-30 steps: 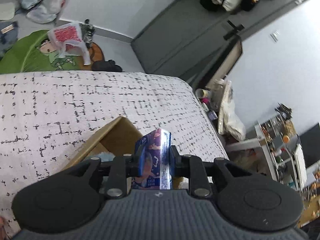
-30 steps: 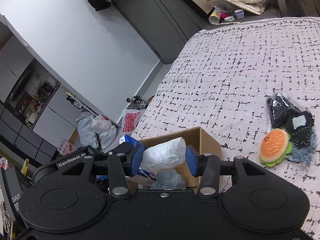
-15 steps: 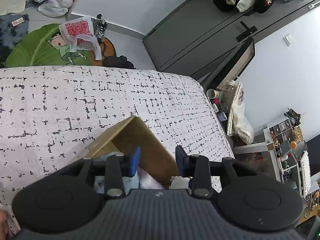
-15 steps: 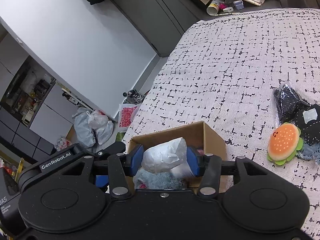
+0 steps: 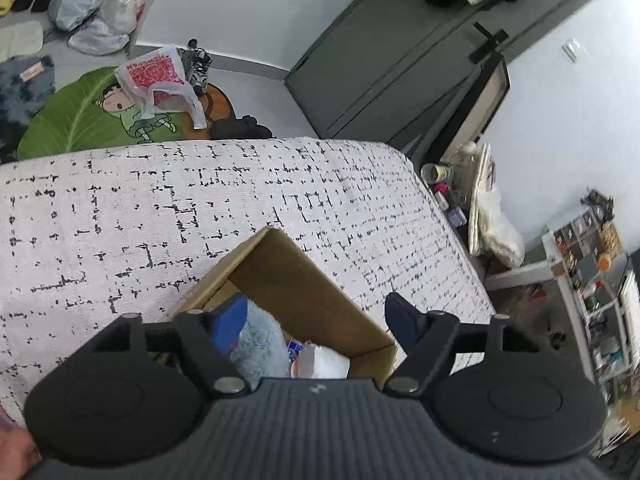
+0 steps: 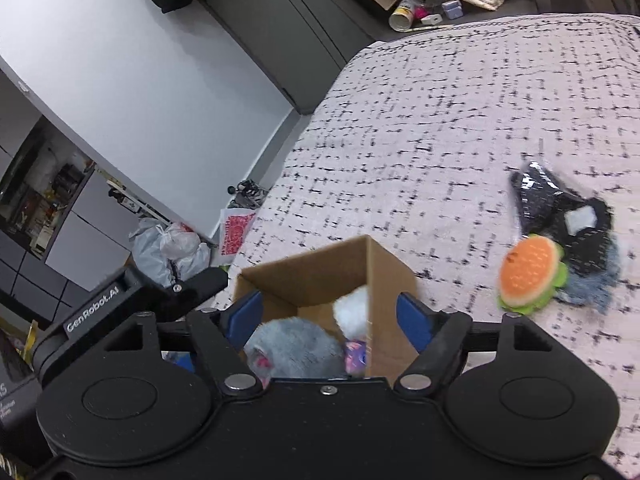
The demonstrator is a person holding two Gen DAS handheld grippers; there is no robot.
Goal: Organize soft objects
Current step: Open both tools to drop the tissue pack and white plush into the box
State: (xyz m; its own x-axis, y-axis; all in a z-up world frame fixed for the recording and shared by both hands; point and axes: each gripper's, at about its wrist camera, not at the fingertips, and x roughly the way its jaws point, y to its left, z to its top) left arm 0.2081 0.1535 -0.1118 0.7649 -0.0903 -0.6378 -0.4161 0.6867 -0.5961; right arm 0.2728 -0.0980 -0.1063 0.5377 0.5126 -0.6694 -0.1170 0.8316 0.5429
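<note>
A brown cardboard box stands on the bed. It holds a grey-blue plush, a white soft packet and a blue-purple tissue pack. My left gripper is open and empty above the box. My right gripper is open and empty above the box. A burger plush and a black glove on blue cloth lie on the bed to the right.
The bed has a white cover with black dashes. Past its far edge the floor holds a green leaf mat and plastic bags. A cluttered side table stands beside the bed, with a dark wardrobe behind.
My left gripper opened and dropped the tissue pack into the box. My right gripper opened and let the white packet fall into the box. Both jaws are now wide apart.
</note>
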